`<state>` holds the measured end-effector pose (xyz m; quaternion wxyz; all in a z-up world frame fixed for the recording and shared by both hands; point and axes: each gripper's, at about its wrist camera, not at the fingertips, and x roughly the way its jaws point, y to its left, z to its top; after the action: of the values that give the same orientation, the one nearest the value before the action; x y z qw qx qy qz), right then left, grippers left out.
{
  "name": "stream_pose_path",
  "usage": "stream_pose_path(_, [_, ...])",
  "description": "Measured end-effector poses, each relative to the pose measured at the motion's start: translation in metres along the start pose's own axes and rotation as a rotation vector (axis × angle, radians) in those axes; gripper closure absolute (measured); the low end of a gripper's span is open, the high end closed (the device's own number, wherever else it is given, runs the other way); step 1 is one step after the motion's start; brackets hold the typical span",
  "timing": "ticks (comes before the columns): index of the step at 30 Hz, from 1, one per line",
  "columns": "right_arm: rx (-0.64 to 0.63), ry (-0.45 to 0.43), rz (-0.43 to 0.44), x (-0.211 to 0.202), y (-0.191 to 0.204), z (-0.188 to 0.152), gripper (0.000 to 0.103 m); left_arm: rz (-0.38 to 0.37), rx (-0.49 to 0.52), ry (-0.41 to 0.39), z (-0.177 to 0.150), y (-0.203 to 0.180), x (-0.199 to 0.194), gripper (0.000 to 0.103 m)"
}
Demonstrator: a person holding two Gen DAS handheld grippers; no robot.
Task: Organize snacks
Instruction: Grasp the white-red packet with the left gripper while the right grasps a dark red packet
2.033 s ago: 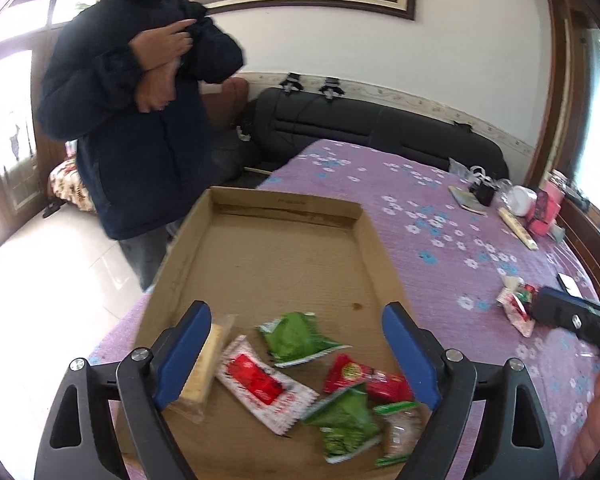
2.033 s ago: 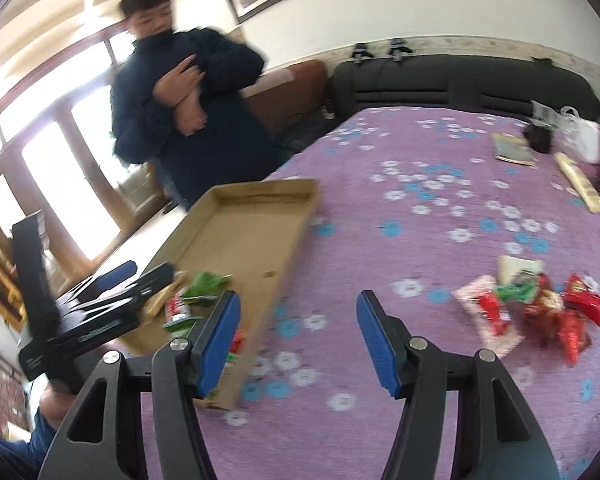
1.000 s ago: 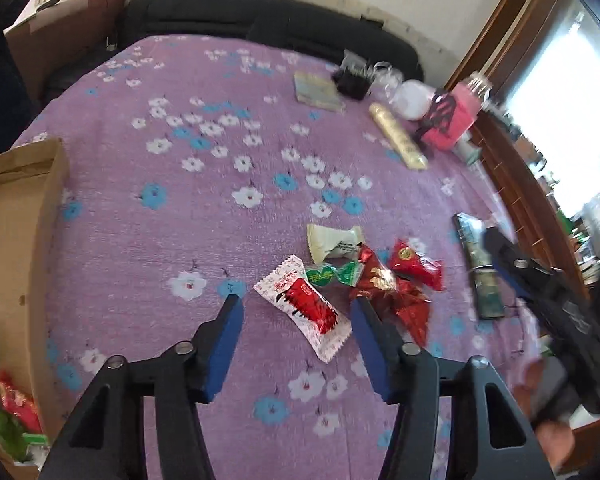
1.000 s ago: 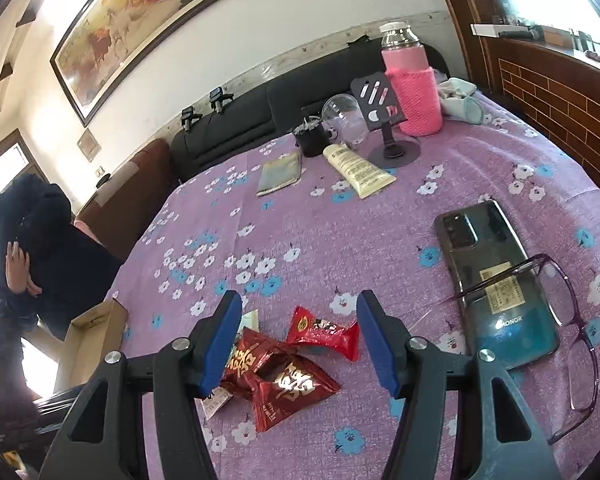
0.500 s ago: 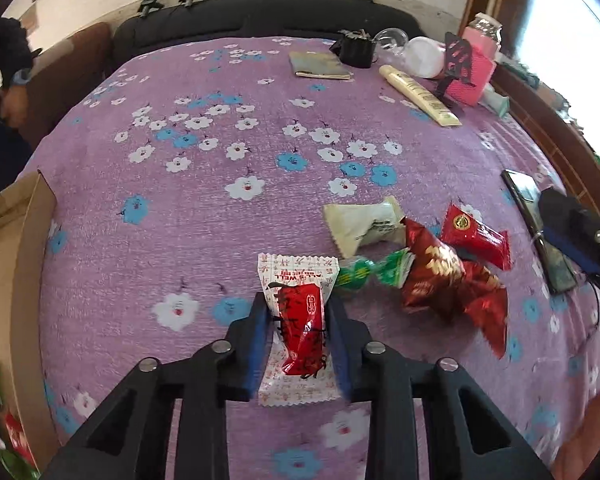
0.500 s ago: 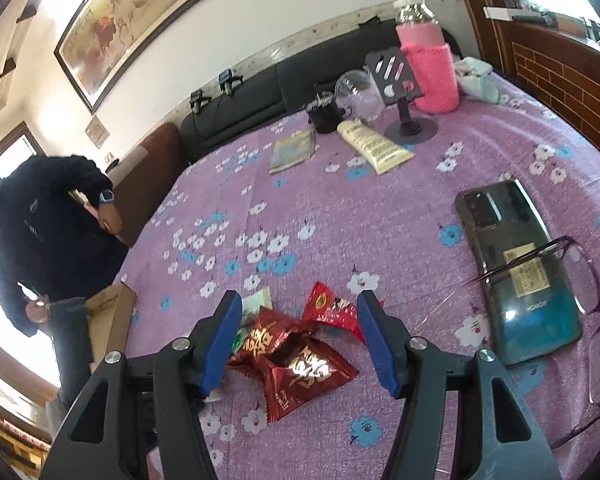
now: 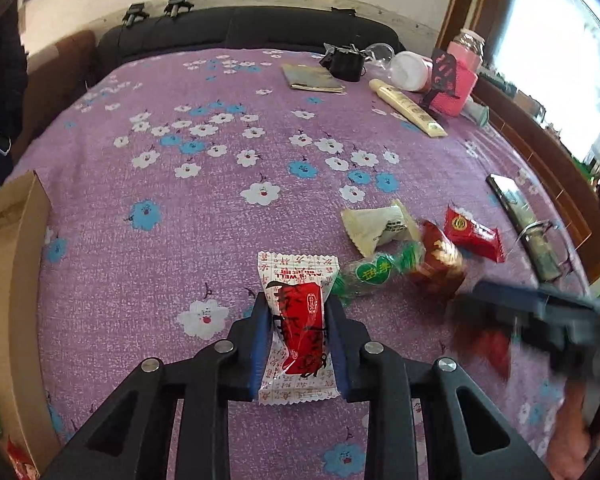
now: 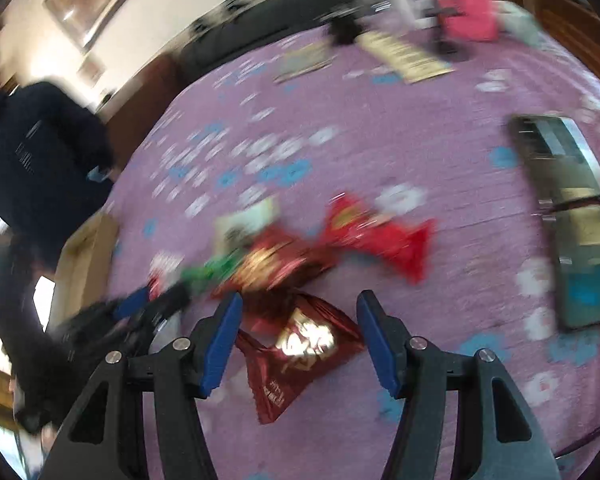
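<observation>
Left wrist view: left gripper (image 7: 298,322) clamped on red-and-white snack packet (image 7: 298,320), lying on purple flowered cloth (image 7: 180,240); jaws just closed onto it. Cardboard box (image 7: 18,248) at left edge. Right wrist view, blurred: right gripper (image 8: 300,334) spread apart, straddling dark red foil packet (image 8: 300,344), pads seemingly not touching. More snacks (image 8: 376,236) heaped just beyond.

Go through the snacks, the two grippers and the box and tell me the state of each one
left gripper: shut on the red-and-white packet
red-and-white packet: pinched, lying on the cloth
right gripper: open, straddling the dark red packet
dark red packet: loose, ungripped
green candy: loose
cardboard box: open-topped
</observation>
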<state>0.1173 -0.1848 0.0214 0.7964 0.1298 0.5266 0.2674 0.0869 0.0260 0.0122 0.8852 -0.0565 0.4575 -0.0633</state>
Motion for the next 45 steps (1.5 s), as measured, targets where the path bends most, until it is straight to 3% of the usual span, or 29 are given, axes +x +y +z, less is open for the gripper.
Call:
stream_pose_path(2, [-0.002,-0.006,0.063,-0.003,0.006,-0.001,0.044,0.009,-0.010,-0.001,0.000,0.003,0.000,0.075])
stream_pose_path(5, [-0.006,-0.061,-0.052,-0.013,0.004,-0.001,0.044,0.021,-0.020,-0.004,0.001,0.006,-0.001,0.075])
stream_pose_path(8, [0.038,-0.040,0.000,-0.013,-0.002,-0.002,0.044,0.028,-0.028,-0.006,0.002,0.009,-0.001,0.075])
stream_pose_path(12, [0.038,0.014,-0.037,-0.001,0.002,-0.006,0.044,0.037,-0.041,-0.008,0.002,0.013,-0.001,0.075])
stream_pose_path(15, [0.014,0.051,0.016,0.001,0.011,-0.009,0.044,0.044,-0.049,-0.010,0.003,0.015,-0.001,0.075])
stream_pose_path(16, [0.011,0.074,0.056,0.002,0.014,-0.011,0.044,0.046,-0.051,-0.011,0.003,0.016,-0.001,0.075])
stream_pose_path(18, [0.017,0.149,0.223,0.006,0.021,-0.017,0.043,0.049,-0.060,-0.011,0.003,0.019,-0.001,0.075])
stream_pose_path(20, [0.001,0.150,0.268,0.005,0.028,-0.019,0.043,0.056,-0.069,-0.012,0.004,0.021,-0.001,0.075])
stream_pose_path(23, [-0.067,0.110,0.148,0.000,0.035,-0.021,0.043,0.051,-0.080,-0.011,0.005,0.023,-0.001,0.075])
stream_pose_path(26, [-0.102,0.109,0.136,0.001,0.040,-0.024,0.043,0.055,-0.082,-0.012,0.004,0.023,-0.002,0.075])
stream_pose_path(31, [-0.281,0.062,0.105,0.000,0.072,-0.038,0.043,0.060,-0.116,-0.012,0.005,0.032,-0.003,0.075])
stream_pose_path(36, [-0.452,0.021,-0.017,0.010,0.102,-0.057,0.043,0.062,-0.135,-0.013,0.005,0.036,-0.003,0.075])
stream_pose_path(39, [-0.467,0.033,-0.079,0.023,0.104,-0.063,0.058,0.067,-0.130,-0.014,0.005,0.036,-0.003,0.075])
stream_pose_path(40, [-0.456,0.042,-0.072,0.026,0.103,-0.063,0.071,0.067,-0.129,-0.014,0.005,0.036,-0.003,0.075])
stream_pose_path(45, [-0.401,-0.016,-0.073,0.020,0.095,-0.056,0.075,0.068,-0.127,-0.015,0.005,0.035,-0.003,0.075])
